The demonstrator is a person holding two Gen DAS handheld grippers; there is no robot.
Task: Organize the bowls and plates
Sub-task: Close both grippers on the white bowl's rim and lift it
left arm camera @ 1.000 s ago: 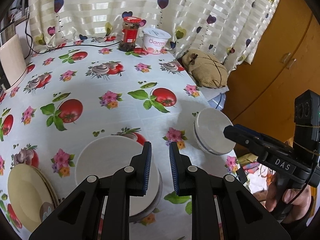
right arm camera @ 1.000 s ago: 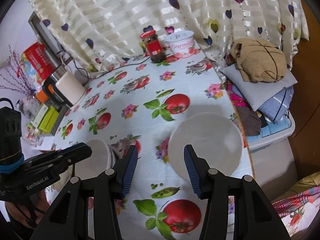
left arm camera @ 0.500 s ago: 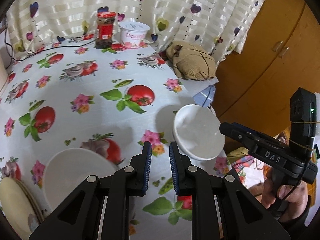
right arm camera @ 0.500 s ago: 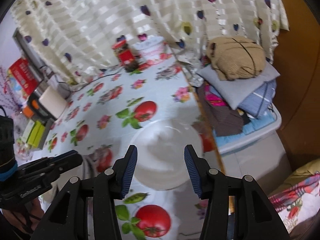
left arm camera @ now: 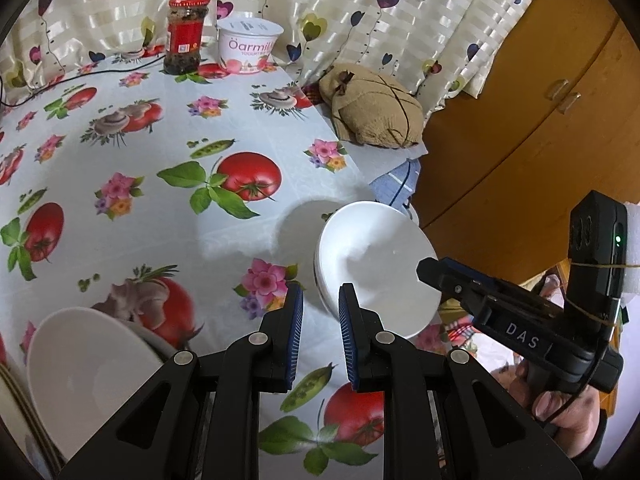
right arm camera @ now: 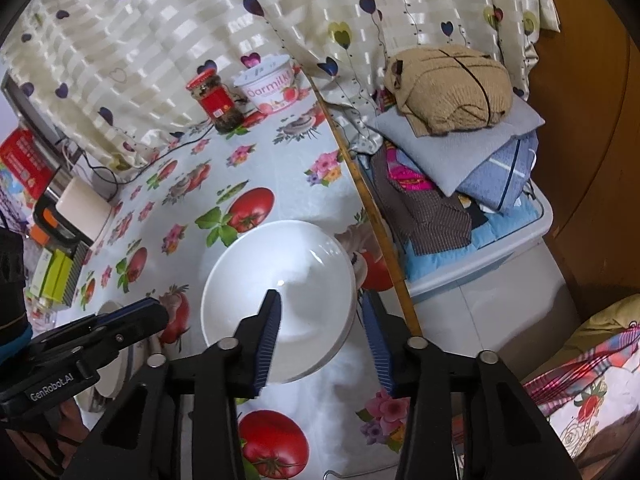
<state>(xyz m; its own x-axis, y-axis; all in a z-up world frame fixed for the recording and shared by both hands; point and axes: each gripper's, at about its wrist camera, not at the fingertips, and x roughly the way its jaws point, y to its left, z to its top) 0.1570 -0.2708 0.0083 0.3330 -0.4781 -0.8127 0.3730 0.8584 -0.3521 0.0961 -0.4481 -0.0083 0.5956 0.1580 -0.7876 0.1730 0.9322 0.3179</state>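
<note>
A white bowl [right arm camera: 280,292] sits near the right edge of the table; it also shows in the left wrist view [left arm camera: 376,268]. My right gripper [right arm camera: 320,336] is open, its jaws straddling the bowl's near right rim, one finger inside and one outside. My left gripper [left arm camera: 320,336] is nearly closed with a small gap, empty, hovering left of that bowl. A second white bowl [left arm camera: 80,372] sits at the lower left on a stack of cream plates [left arm camera: 12,420].
A red-lidded jar [left arm camera: 184,36] and a yogurt tub [left arm camera: 250,46] stand at the table's back by the curtain. A bin of folded clothes [right arm camera: 460,184] is beside the table's right edge. A kettle [right arm camera: 76,208] and boxes stand at the far left.
My right gripper has come down onto the right bowl, its jaws now around the rim. My left gripper has swung right, away from the left stack.
</note>
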